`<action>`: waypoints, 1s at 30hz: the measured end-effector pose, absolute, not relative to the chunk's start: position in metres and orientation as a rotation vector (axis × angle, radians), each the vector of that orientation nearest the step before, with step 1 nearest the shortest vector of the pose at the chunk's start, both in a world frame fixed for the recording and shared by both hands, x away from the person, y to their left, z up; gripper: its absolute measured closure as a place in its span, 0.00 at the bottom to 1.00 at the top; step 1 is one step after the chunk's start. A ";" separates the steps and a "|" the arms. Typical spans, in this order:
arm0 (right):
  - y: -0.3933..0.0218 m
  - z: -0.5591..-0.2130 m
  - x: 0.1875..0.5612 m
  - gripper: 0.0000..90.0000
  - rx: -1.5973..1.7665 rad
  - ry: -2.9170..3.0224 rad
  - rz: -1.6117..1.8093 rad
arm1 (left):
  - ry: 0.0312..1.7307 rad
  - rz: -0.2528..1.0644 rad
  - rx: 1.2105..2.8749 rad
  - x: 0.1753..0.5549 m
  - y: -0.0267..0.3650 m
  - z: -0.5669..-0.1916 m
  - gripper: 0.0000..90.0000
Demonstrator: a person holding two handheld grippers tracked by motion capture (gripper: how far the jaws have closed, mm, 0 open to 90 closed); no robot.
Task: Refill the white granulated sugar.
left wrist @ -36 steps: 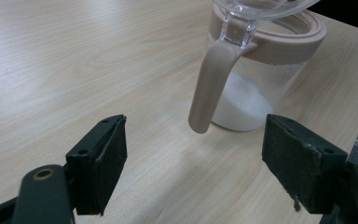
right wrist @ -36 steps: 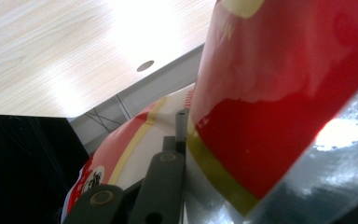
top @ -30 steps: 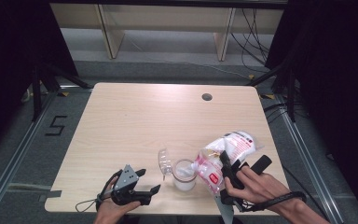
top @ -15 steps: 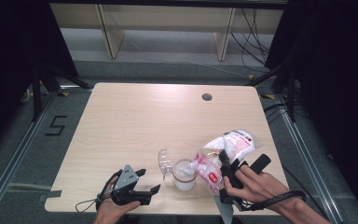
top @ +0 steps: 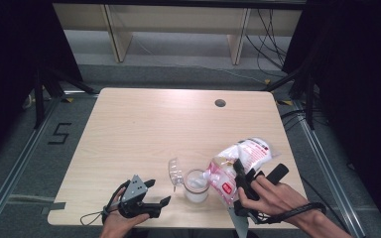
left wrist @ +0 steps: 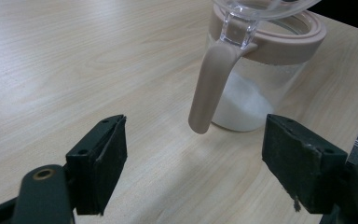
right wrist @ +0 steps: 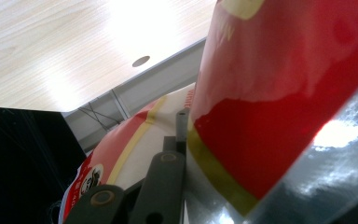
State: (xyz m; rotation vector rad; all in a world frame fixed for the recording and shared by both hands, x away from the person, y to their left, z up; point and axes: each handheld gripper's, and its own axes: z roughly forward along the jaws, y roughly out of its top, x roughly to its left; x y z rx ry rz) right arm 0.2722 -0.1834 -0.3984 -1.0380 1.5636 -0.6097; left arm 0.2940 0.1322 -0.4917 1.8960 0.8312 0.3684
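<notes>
Two grippers near the table's [top: 144, 124] front edge, right gripper [top: 239, 174] clamped on a red-and-white bag [top: 238, 161] tilted over a clear jar [top: 197, 186] holding white powder, left gripper [top: 158, 194] with jaws wide apart, empty, beside the jar's handle [left wrist: 209, 88]

The table [top: 144, 129] has a light wooden top with a small round hole [top: 220, 103] far behind the right gripper [top: 238, 171]. A clear jar [top: 196, 185] with white powder inside stands on the table near its front edge, between the two grippers. The left gripper [top: 158, 192] rests low at the front edge, left of the jar.
</notes>
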 end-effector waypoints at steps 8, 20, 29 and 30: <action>-0.182 -0.399 0.273 0.95 -1.052 1.568 -0.573 | 0.843 0.369 1.894 0.293 0.132 -0.492 0.24; -0.188 -0.405 0.273 0.95 -1.003 1.620 -0.512 | 0.839 0.364 1.892 0.294 0.132 -0.492 0.24; -0.193 -0.412 0.274 0.95 -0.934 1.672 -0.422 | 0.839 0.364 1.892 0.294 0.132 -0.492 0.24; -0.193 -0.412 0.275 0.95 -0.928 1.680 -0.408 | 0.838 0.364 1.892 0.294 0.132 -0.492 0.24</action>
